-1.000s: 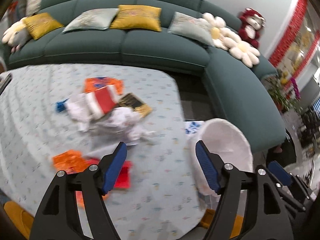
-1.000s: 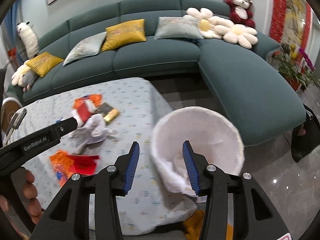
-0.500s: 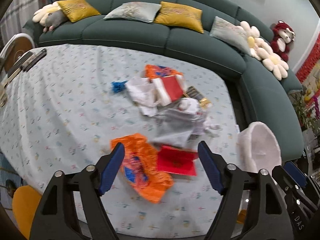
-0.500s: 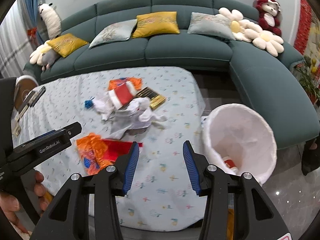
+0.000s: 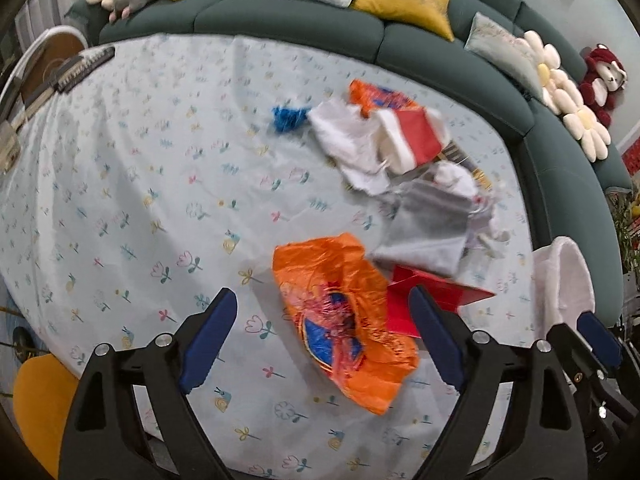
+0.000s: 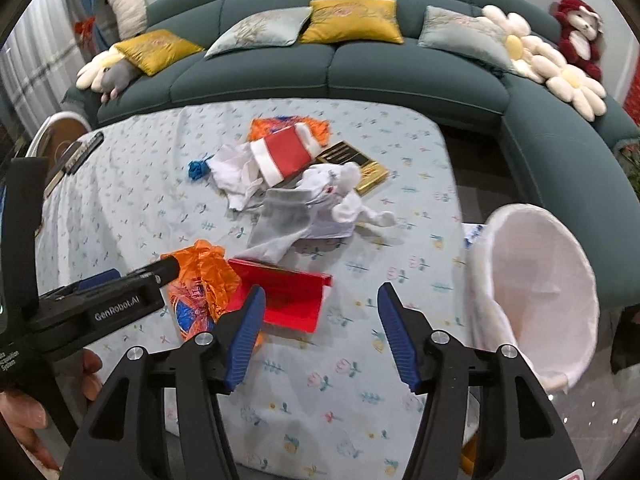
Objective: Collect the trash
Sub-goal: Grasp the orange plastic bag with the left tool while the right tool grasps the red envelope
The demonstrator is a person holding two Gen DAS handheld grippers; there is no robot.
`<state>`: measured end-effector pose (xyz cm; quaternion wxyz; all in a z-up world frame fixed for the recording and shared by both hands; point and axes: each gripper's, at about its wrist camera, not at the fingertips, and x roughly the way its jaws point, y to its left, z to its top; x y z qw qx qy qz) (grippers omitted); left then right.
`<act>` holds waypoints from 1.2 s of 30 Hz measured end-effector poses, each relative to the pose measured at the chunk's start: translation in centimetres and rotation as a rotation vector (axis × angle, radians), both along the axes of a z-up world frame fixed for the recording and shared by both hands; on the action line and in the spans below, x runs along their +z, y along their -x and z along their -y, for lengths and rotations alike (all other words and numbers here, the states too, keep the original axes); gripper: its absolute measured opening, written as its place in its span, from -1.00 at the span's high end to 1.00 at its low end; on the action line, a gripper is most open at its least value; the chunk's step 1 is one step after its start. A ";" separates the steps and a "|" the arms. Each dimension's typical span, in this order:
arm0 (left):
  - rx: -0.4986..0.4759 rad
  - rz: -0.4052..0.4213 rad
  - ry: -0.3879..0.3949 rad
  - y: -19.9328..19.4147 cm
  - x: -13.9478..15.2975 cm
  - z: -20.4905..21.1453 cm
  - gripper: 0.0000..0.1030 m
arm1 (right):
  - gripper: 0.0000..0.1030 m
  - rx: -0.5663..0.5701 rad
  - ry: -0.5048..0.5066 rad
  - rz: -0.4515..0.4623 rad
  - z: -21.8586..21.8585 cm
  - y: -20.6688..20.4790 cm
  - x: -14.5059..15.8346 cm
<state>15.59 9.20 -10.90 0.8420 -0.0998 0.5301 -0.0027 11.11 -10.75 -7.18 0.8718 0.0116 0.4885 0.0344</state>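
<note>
Trash lies on a floral tablecloth [image 5: 132,200]. An orange foil wrapper [image 5: 344,320] lies between the open jaws of my left gripper [image 5: 320,336], just ahead of them. Beside it lies a red packet [image 6: 288,296], then grey and white crumpled cloths [image 6: 304,208], a red-and-white pack [image 6: 284,152], a black-and-gold box [image 6: 356,160] and a blue scrap [image 6: 197,168]. My right gripper [image 6: 320,328] is open and empty above the table's near edge, with the red packet just ahead of its left finger. A white-lined bin [image 6: 536,280] stands right of the table.
A dark green corner sofa [image 6: 400,72] with cushions and plush toys wraps around the far and right sides. Remote controls [image 5: 76,68] lie at the table's far left. A yellow stool [image 5: 36,400] stands at the near left. My left gripper's body [image 6: 100,300] shows in the right wrist view.
Both grippers have swung left, away from the bin and toward the trash. The left one has come down close over the orange wrapper. Both have stayed open.
</note>
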 end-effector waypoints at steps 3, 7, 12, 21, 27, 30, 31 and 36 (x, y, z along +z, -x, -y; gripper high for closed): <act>0.009 -0.050 0.001 -0.8 -1.9 -0.5 -0.62 | -0.12 0.035 0.007 -0.019 -0.6 -1.5 -1.4; 0.018 -0.102 0.012 -1.8 -4.1 -1.0 -0.62 | -0.12 0.081 0.014 -0.052 -1.3 -3.4 -3.2; 0.011 -0.152 0.018 -3.0 -6.4 -0.7 -0.62 | -0.15 0.126 0.029 -0.097 -2.1 -5.2 -5.5; -0.029 -0.135 -0.030 -4.1 -7.2 1.0 -0.30 | -0.11 0.154 0.007 -0.162 -2.5 -6.9 -8.7; -0.063 -0.115 -0.006 -4.4 -5.9 1.6 0.57 | 0.85 0.172 -0.006 -0.182 -2.7 -6.3 -8.8; -0.075 -0.087 -0.015 -4.0 -4.6 1.7 0.95 | 0.89 0.169 -0.015 -0.166 -2.6 -5.5 -7.9; -0.079 -0.078 -0.012 -4.0 -4.1 1.7 0.95 | 0.91 0.170 -0.020 -0.159 -2.5 -5.2 -7.5; -0.097 -0.005 0.001 -2.6 -0.4 2.1 0.95 | 0.94 0.141 -0.037 -0.096 -1.5 -3.4 -4.3</act>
